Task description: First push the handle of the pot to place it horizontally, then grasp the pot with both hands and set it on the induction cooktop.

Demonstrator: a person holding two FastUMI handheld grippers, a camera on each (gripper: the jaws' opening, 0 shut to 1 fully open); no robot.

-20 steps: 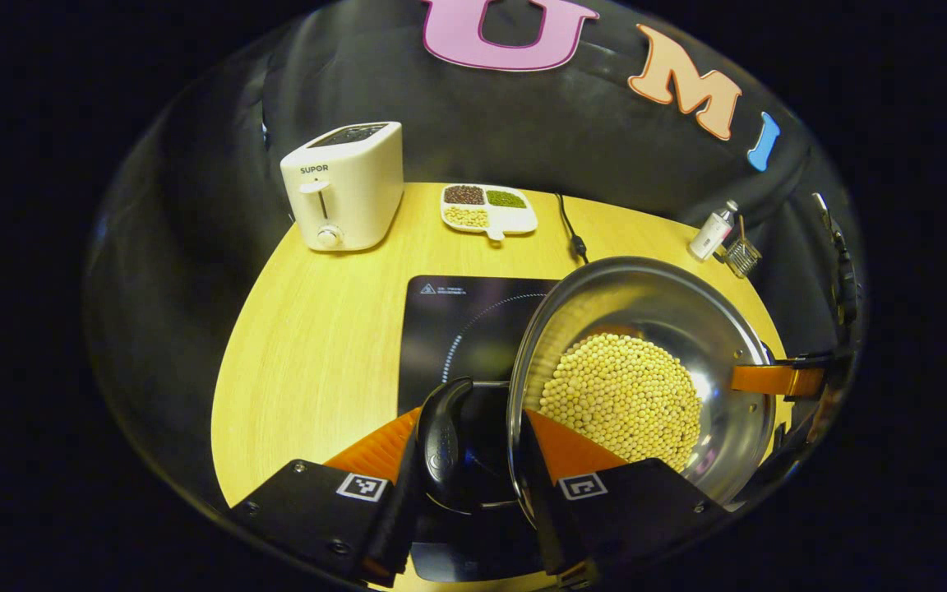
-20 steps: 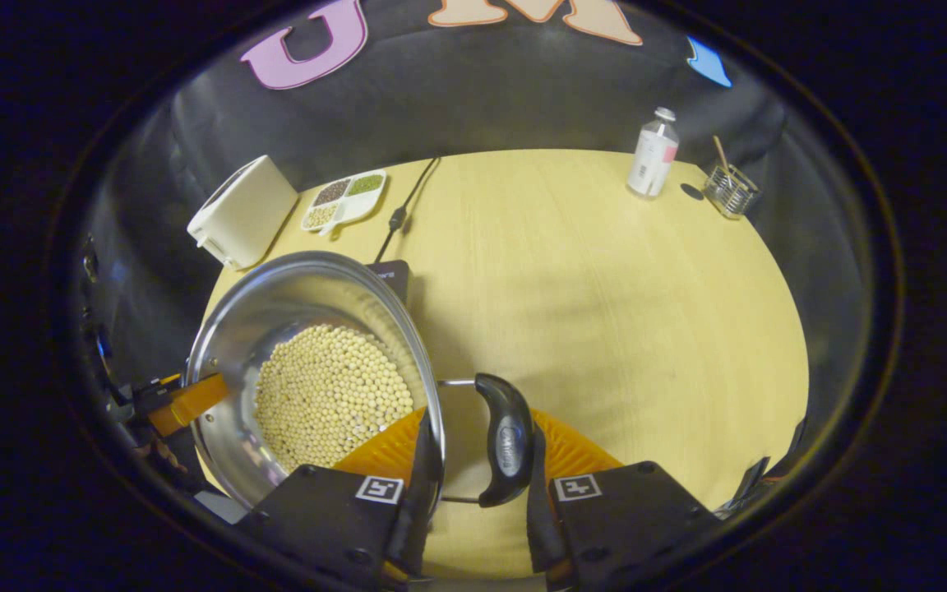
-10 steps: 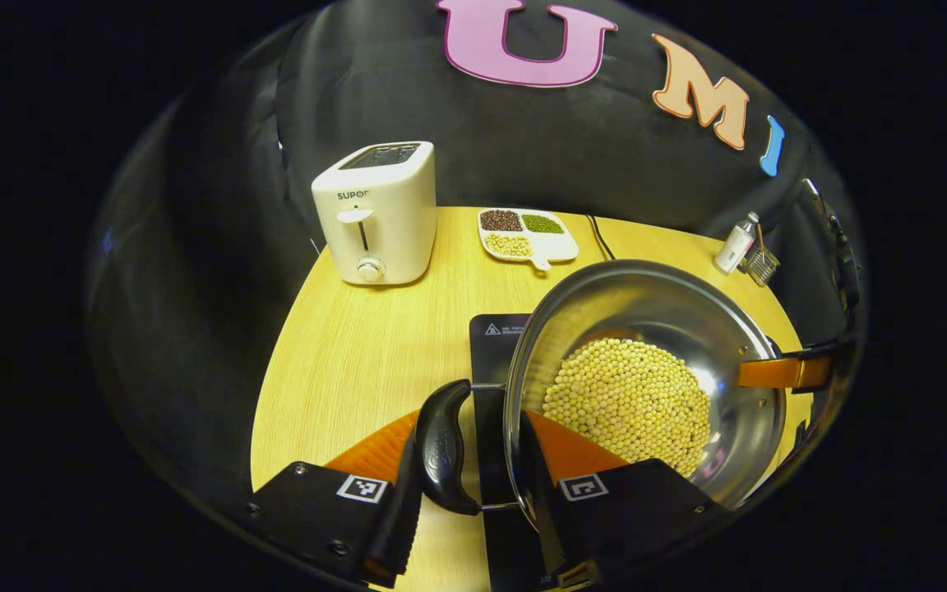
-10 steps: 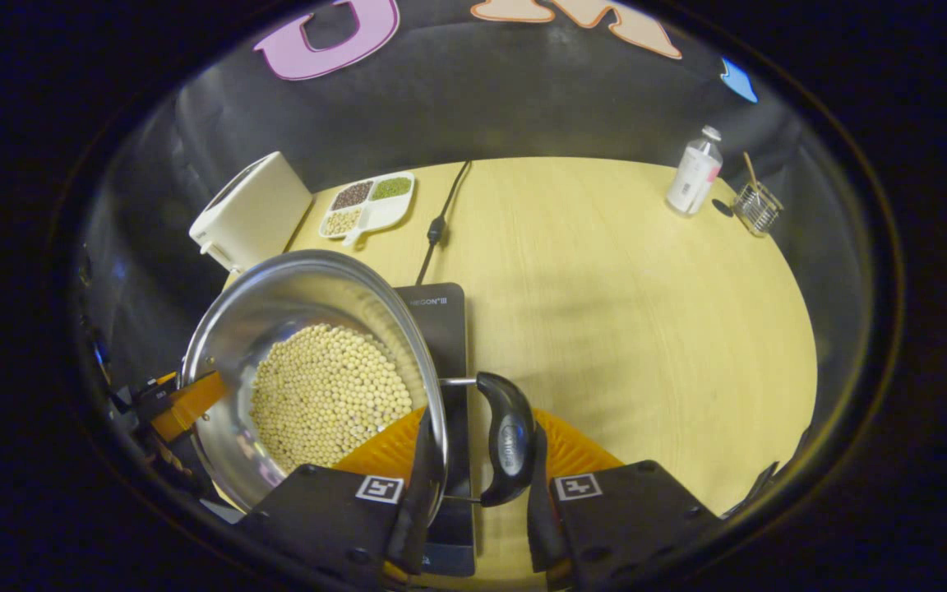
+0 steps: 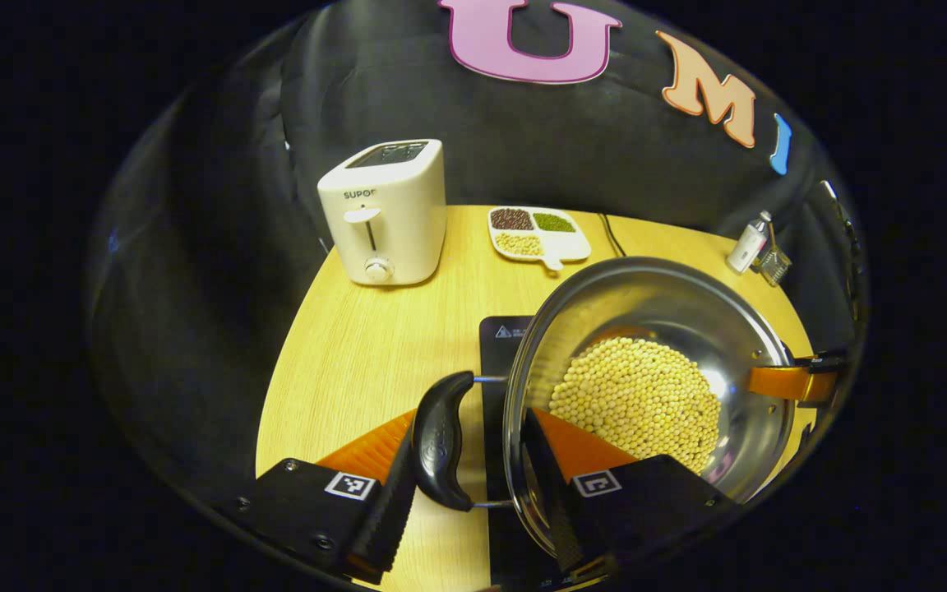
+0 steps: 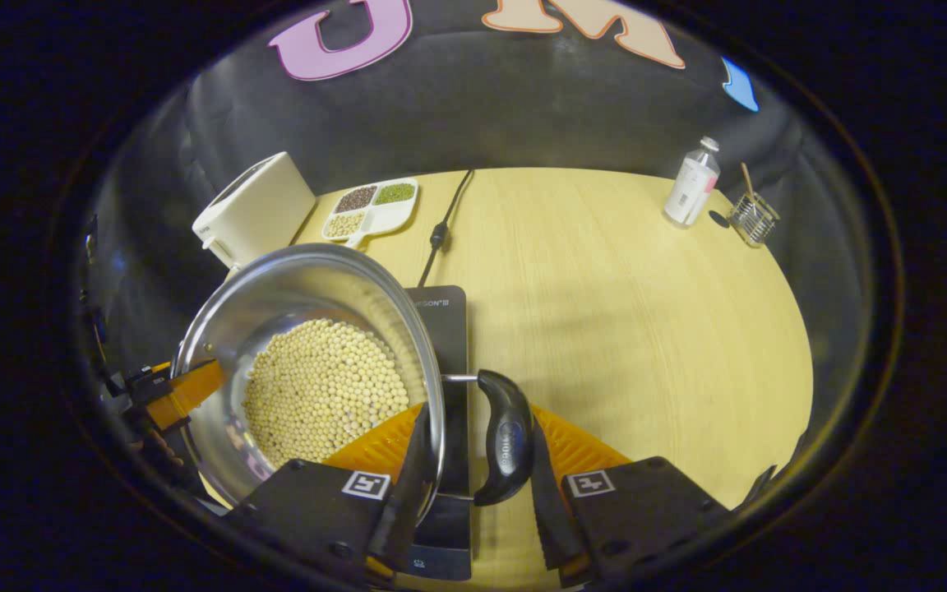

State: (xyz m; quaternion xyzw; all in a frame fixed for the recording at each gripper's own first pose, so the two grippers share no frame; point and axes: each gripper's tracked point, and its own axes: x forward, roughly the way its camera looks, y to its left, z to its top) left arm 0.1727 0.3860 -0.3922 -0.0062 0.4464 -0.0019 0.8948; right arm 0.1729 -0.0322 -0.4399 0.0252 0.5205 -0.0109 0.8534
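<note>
The steel pot point(image 5: 646, 304) holds a layer of pale beans point(image 5: 638, 403) and is carried between both grippers above the black induction cooktop point(image 5: 500, 362). My left gripper point(image 5: 469, 452) is shut across the pot's black side handle point(image 5: 439, 440) and rim, one finger outside the handle and one inside the pot. In the right gripper view, my right gripper point(image 6: 478, 448) clamps the opposite handle point(image 6: 505, 436) and the rim of the pot point(image 6: 309, 288) the same way. A strip of cooktop point(image 6: 441, 316) shows beside the pot. I cannot tell whether the pot touches the cooktop.
A white toaster point(image 5: 383, 214) and a divided dish of beans point(image 5: 539, 234) stand at the table's back. The cooktop's cable point(image 6: 441, 222) runs rearward. A small bottle point(image 6: 691, 181) and a wire holder point(image 6: 753, 218) stand at the far right. Bare wood lies right of the cooktop.
Both grippers have carried the pot leftward over the cooktop. The cooktop now shows as a narrow strip on each side of the pot. Both grips are unchanged.
</note>
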